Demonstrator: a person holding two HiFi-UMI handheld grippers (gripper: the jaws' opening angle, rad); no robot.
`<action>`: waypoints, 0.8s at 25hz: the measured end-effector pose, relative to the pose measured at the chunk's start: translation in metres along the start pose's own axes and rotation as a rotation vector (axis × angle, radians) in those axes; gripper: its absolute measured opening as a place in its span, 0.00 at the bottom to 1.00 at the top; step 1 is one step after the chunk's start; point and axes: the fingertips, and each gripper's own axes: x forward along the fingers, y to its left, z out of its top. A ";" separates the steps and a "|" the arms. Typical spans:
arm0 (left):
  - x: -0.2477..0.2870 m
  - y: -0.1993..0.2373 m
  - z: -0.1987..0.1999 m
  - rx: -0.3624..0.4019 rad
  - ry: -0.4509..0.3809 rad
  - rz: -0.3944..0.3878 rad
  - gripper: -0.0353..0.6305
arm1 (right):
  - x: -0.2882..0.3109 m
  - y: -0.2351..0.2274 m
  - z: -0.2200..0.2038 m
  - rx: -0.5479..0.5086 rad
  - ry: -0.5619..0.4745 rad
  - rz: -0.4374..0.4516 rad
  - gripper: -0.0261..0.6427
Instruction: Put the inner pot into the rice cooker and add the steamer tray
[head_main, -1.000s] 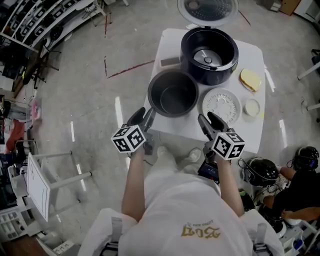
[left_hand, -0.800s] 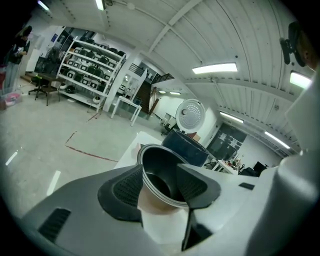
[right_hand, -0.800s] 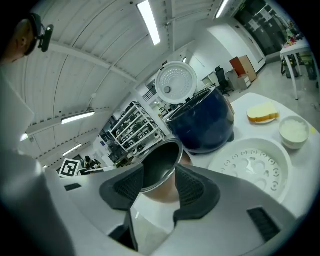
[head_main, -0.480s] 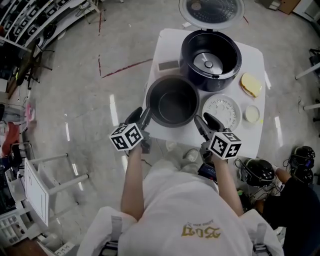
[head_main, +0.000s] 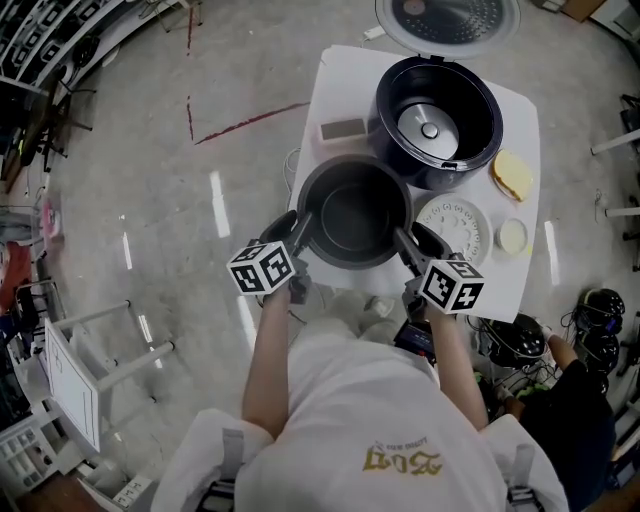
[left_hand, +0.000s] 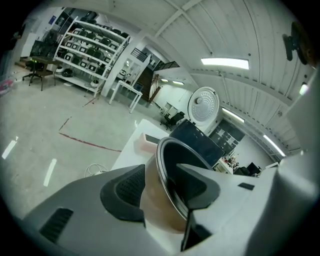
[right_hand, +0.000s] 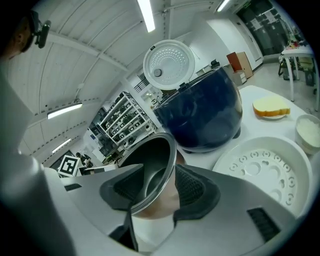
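Observation:
The dark inner pot stands on the white table just in front of the open rice cooker. The white perforated steamer tray lies right of the pot. My left gripper straddles the pot's left rim, one finger outside the wall and one inside; its jaws are closing and stand wide. In the left gripper view the pot rim runs between the fingers. My right gripper straddles the right rim the same way; the right gripper view shows the pot between wide jaws and the tray beside it.
The cooker's lid stands raised behind the cooker body. A grey block lies left of the cooker. A yellow sponge-like piece and a small white dish sit at the table's right edge. A stool stands on the floor at left.
Both grippers moved forward and down from in front of the table onto the pot's rim, one on each side. The pot has stayed on the table.

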 end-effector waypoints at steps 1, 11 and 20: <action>0.002 0.000 -0.001 -0.001 0.005 -0.005 0.35 | 0.002 -0.002 -0.001 -0.001 0.005 -0.009 0.33; 0.008 -0.002 -0.005 -0.010 0.008 -0.046 0.28 | 0.012 -0.012 -0.008 0.002 0.023 -0.045 0.27; 0.005 -0.005 -0.002 0.032 0.000 -0.005 0.21 | 0.012 -0.009 -0.007 0.021 0.017 -0.019 0.21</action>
